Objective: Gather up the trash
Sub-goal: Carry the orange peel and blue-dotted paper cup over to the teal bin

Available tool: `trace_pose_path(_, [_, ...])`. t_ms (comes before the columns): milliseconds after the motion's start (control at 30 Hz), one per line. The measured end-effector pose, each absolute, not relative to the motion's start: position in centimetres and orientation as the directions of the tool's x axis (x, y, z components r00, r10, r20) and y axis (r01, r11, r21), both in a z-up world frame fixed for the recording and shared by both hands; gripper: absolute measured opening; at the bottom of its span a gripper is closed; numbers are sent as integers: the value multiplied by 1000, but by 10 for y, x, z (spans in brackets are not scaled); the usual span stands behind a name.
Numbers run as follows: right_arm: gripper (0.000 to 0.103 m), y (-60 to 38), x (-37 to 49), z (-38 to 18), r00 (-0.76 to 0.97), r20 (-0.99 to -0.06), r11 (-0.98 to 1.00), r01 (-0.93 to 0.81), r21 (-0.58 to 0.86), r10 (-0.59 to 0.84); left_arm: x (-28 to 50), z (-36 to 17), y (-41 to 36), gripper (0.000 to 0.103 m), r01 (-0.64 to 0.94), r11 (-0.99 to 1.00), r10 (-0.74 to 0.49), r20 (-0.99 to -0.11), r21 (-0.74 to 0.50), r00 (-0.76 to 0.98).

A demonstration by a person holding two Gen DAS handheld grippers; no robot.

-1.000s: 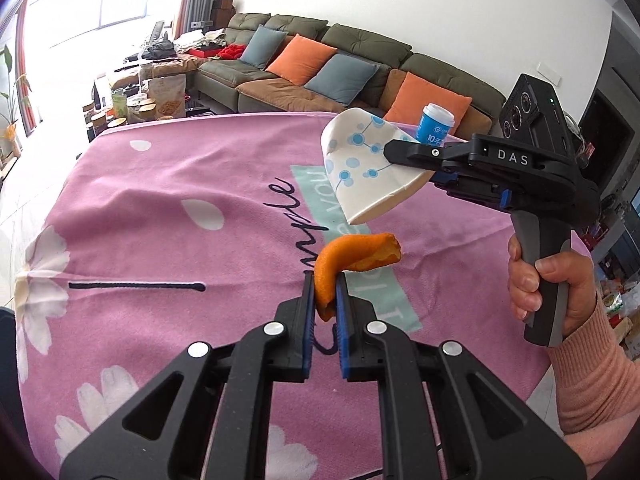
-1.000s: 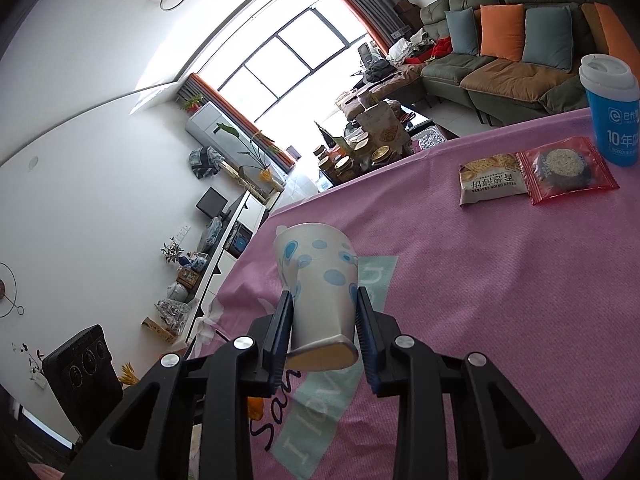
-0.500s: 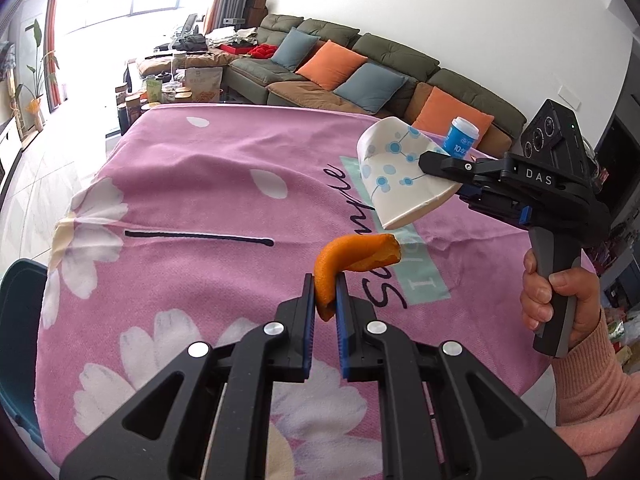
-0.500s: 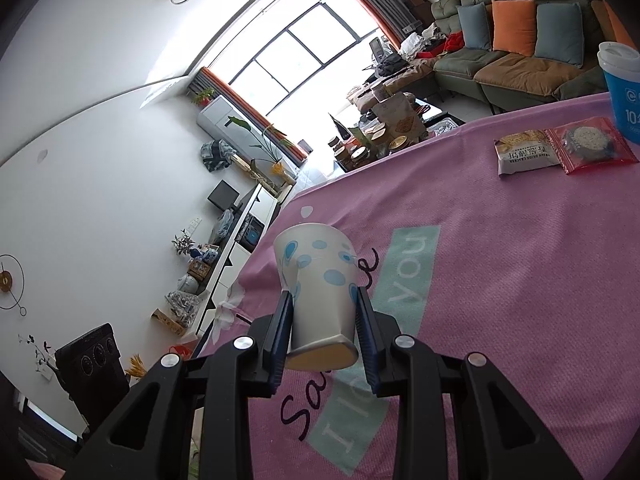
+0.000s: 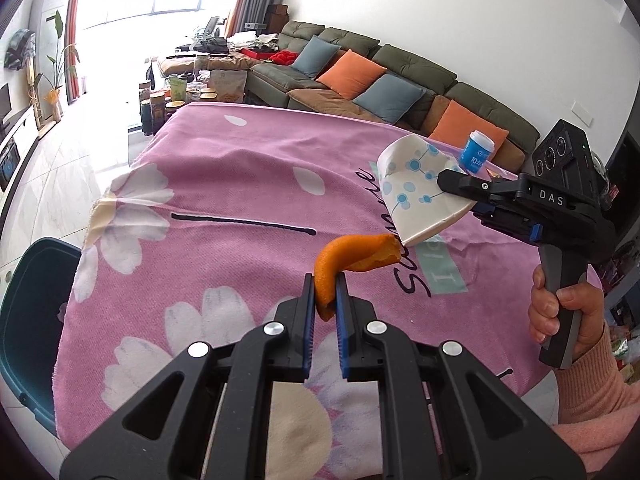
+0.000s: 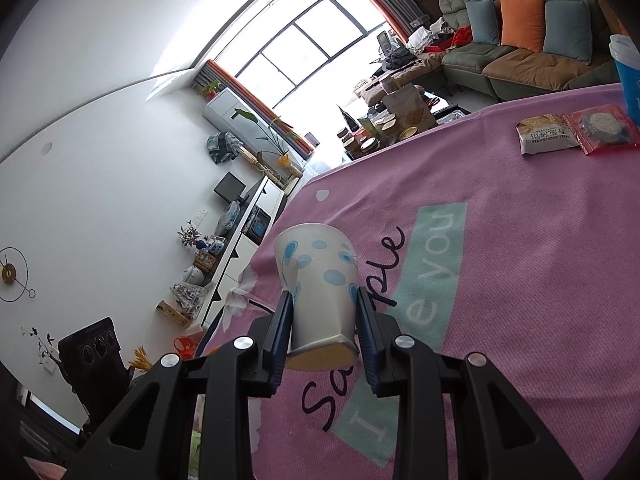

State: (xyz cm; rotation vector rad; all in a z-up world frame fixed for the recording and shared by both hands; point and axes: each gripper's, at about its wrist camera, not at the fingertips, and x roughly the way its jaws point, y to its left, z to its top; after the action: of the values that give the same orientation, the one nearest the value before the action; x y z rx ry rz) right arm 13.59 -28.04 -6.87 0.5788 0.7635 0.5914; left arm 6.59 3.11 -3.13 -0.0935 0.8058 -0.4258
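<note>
My left gripper (image 5: 325, 285) is shut on a curled orange peel (image 5: 352, 256) and holds it above the pink flowered tablecloth (image 5: 224, 256). My right gripper (image 6: 323, 312) is shut on a white paper cup with blue dots (image 6: 320, 280), squeezed and held on its side above the cloth. The same cup (image 5: 416, 196) and the right gripper (image 5: 460, 188) show in the left wrist view, to the right of the peel. A dark teal bin (image 5: 28, 308) stands by the table's left edge.
A blue cup with a white lid (image 5: 478, 152) stands at the far right of the table. Two snack packets (image 6: 548, 134) (image 6: 604, 126) lie near it. A sofa (image 5: 360, 76) and a cluttered low table (image 5: 192, 84) are beyond.
Both grippers have moved back and left over the table toward its left edge, still holding the peel and the cup. The teal bin has come into the left wrist view.
</note>
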Motion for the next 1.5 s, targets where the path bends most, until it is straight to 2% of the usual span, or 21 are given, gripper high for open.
trace_pose_path(1500, [30,-196,143,-60,425,-463,623,-424,657,778,27,-27,122,10,132,961,-264,-653,-244,710])
